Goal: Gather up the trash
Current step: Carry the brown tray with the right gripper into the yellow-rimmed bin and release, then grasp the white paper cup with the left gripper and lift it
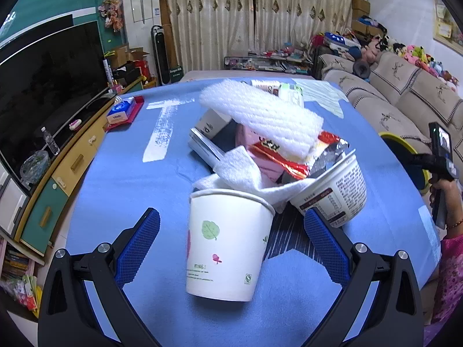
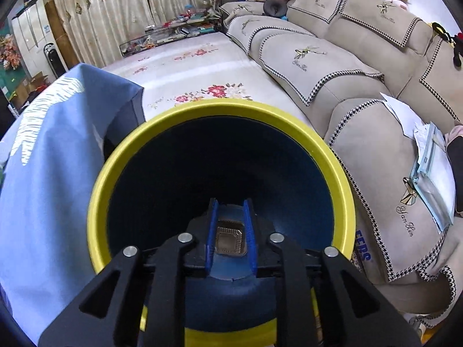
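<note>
In the left wrist view a white paper cup with a leaf print stands on the blue tablecloth, between the fingers of my open left gripper, untouched. Behind it lies a trash pile: white tissue, a noodle bowl on its side, a red wrapper, a white foam sheet, a box. My right gripper is shut on the near rim of a dark blue bin with a yellow rim, seen from above; the bin also shows in the left wrist view.
A tissue pack on a red tray lies at the table's far left. A TV cabinet runs along the left. A beige sofa stands right of the bin, with papers on it. A flowered cloth covers the surface beyond the bin.
</note>
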Demonstrator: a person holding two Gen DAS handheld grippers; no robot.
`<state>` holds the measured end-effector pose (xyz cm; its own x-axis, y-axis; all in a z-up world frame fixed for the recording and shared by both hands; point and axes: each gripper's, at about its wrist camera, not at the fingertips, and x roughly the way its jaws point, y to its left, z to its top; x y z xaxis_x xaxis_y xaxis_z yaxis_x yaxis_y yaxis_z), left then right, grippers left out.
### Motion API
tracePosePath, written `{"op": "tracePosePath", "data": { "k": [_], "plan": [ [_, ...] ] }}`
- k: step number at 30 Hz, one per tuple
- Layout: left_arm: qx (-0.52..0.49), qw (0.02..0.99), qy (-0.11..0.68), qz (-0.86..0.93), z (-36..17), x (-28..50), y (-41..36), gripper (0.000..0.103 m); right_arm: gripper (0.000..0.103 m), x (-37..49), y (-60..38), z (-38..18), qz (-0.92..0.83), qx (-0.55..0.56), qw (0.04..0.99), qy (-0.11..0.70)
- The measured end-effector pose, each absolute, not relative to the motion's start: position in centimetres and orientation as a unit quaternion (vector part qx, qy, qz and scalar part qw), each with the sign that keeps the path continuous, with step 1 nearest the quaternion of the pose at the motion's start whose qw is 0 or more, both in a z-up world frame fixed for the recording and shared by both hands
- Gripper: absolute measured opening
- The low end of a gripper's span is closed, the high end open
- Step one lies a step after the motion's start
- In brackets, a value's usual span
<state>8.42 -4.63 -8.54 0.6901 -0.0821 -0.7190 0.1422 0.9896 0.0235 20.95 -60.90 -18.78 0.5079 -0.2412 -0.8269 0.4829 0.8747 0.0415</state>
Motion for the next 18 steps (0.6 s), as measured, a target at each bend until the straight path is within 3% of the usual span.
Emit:
{"op": "tracePosePath", "data": {
  "k": [13,16,18],
  "plan": [
    [0.068,0.900,0.426,-0.060,-11.9,10.4,-4.8,0.098,0.024,20.2,-58.4,-16.5,-0.182,0.126,0.872,0.436],
    [0.071,0.898,0.429,-0.063,-12.4,10.6,-5.1,0.091,0.024,20.3,-58.1,-16.4,-0.177,0.125,0.873,0.436],
    [0.063,0.896,0.433,-0.068,-12.7,10.9,-4.8,0.078,0.024,20.2,-57.9,-16.3,-0.174,0.125,0.874,0.436]
  ]
}}
